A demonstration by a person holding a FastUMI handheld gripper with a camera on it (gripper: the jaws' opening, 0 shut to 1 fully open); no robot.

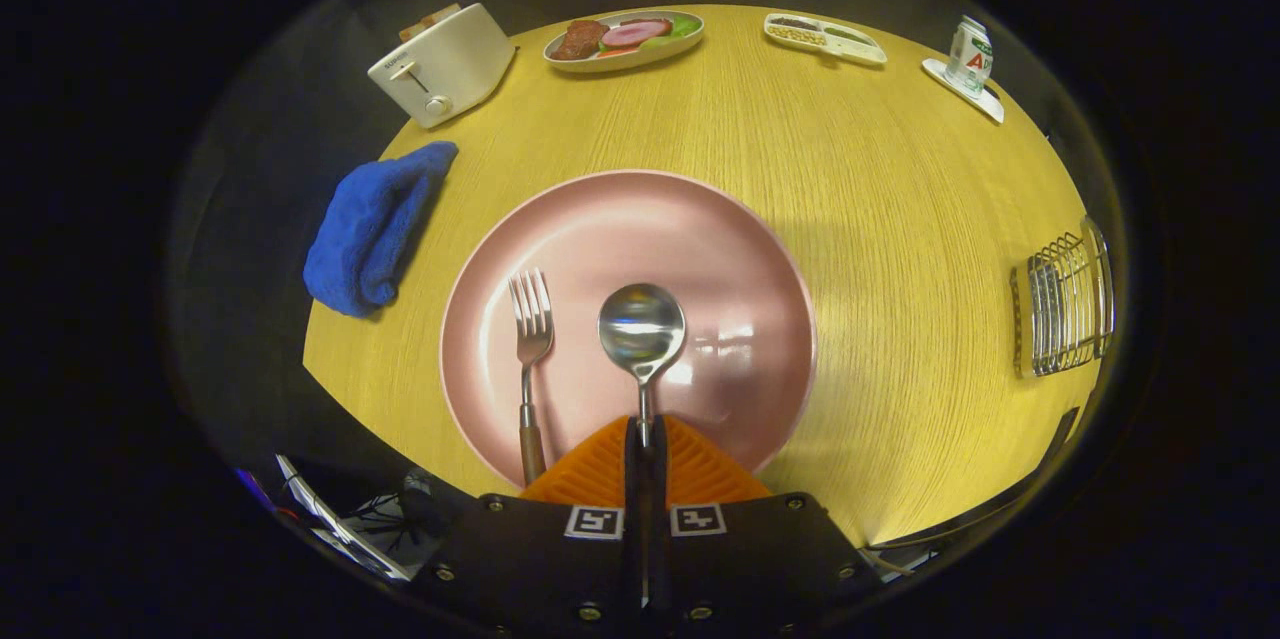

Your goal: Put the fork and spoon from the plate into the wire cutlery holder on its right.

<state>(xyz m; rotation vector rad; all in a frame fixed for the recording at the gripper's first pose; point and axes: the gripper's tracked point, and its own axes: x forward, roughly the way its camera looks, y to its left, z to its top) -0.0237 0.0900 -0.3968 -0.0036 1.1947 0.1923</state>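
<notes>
The gripper (643, 434) is sitting over the near edge of the plate (720, 219), fingers squeezed together w/ the spoon (641, 327) handle pinched between them. Both fingers are pressing on the handle, no gap showing except the thin slot where the handle is running. The spoon bowl is sticking out just ahead of the fingertips, facing up, over the middle of the plate; can't tell if it's touching the plate or lifted a bit.

The fork (530, 339) is lying on the plate just left of the spoon, roughly parallel to it, tines pointing away from the gripper. Its handle w/ a brown grip is reaching to the near rim, next to the left finger but apart from it.

The plate is pink, round, resting on a yellow wood-grain table (900, 249). The wire cutlery holder (1065, 304) is standing near the table's right edge, well apart from the plate, nothing seen in it.

Left of the plate a blue cloth (375, 229) is lying bunched up, near the table edge. Beyond that, at the far left corner, a white toaster (445, 64) is sitting w/ bread in the slots. At the far side, beyond the plate, an oval dish (622, 41) is holding food. To its right, a small divided tray (825, 37). Further right, a small carton (969, 54) is standing upright on a white coaster-like base.
</notes>
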